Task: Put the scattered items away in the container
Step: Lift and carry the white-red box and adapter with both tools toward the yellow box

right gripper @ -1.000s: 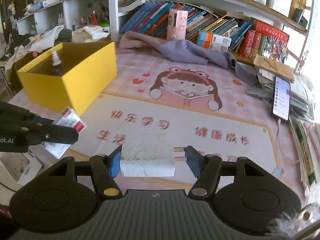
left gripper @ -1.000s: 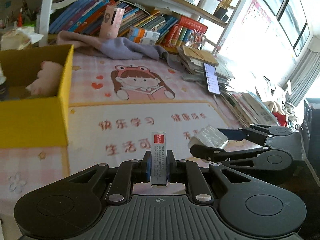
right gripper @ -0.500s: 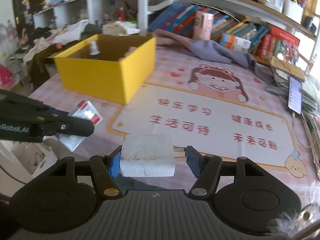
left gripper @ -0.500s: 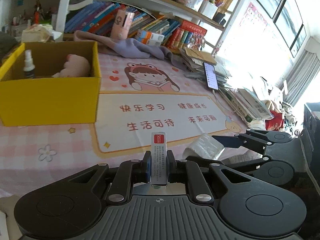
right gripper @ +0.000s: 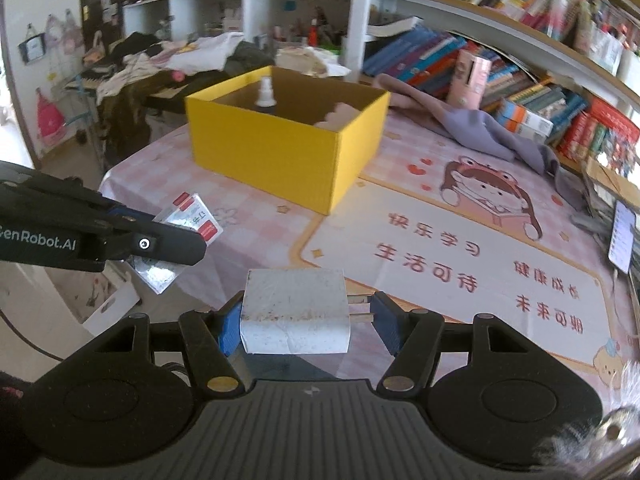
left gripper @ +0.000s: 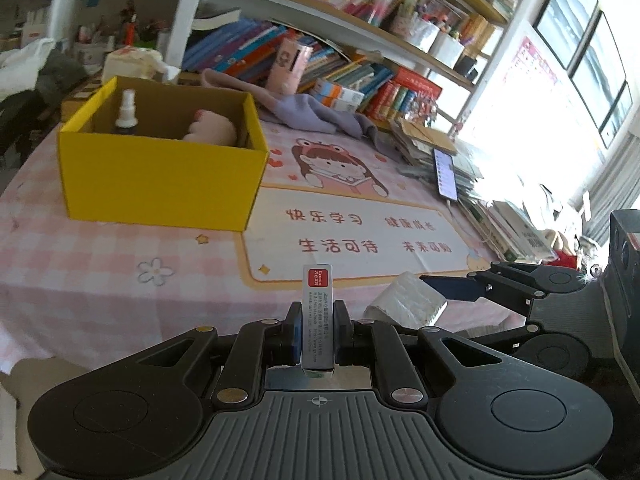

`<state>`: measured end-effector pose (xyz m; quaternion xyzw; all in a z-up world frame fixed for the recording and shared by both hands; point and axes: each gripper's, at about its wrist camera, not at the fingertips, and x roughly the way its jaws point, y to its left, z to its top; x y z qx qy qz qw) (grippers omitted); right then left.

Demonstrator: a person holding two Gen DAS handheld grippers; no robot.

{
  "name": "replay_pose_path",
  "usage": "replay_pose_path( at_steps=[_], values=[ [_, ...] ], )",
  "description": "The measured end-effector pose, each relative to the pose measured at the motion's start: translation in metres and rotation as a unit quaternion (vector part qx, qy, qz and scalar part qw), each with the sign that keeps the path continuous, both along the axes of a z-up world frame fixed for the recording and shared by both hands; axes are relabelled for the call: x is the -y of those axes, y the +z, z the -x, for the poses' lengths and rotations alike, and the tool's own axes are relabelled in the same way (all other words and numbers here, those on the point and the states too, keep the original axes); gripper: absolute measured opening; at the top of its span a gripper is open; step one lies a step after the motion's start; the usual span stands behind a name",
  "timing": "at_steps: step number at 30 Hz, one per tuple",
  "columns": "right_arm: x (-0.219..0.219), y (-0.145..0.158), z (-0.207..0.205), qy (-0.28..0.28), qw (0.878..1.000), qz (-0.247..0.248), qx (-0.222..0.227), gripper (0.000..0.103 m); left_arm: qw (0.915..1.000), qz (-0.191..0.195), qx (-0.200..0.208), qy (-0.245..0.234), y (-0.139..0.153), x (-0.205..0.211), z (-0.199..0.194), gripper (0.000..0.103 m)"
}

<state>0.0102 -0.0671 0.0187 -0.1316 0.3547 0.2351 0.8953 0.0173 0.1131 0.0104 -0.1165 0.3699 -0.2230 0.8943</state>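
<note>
The left gripper (left gripper: 317,330) is closed on a thin silver packet (left gripper: 317,316) with a red label, clamped edge-on and standing upright between the jaws. In the right wrist view the same packet (right gripper: 188,232) shows its flat face, with white labels, red corners and a silvery foil lower end. The right gripper (right gripper: 306,320) is closed on a white charger plug (right gripper: 295,311): the left blue pad presses its body and the right pad meets the tips of its two metal prongs. Both grippers hang side by side at the near edge of the table, the left one's packet just left of the charger.

Beyond them lies a pink checked table mat (left gripper: 100,256) with a cartoon girl and red Chinese characters. The yellow cardboard box (right gripper: 280,152) stands on the far left part of the mat, well apart from both grippers, open at the top. Inside it stand a small spray bottle (left gripper: 127,110) at the left and a pink plush toy (left gripper: 210,130) toward the right. Behind the box, a lilac cloth (right gripper: 468,124) lies crumpled along the far edge, with a pink cylindrical container (right gripper: 469,78) upright near the shelves of books (left gripper: 360,76). At the right edge a smartphone (left gripper: 446,174) with a lit screen rests on a stack of papers.
</note>
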Motion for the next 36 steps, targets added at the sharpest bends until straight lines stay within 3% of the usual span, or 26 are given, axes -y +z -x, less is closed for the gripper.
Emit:
replay_pose_path(
  at_steps=[18, 36],
  values=[
    [-0.040, 0.007, 0.013, 0.052, 0.998, -0.002, 0.017, 0.063, 0.9994, -0.001, -0.001, 0.035, 0.002, -0.036, 0.019, 0.013],
    [-0.065, 0.001, -0.034, 0.084, 0.996, -0.011, 0.004, 0.063, 0.9958, -0.004, -0.001, 0.091, 0.000, -0.074, -0.023, 0.013]
  ],
)
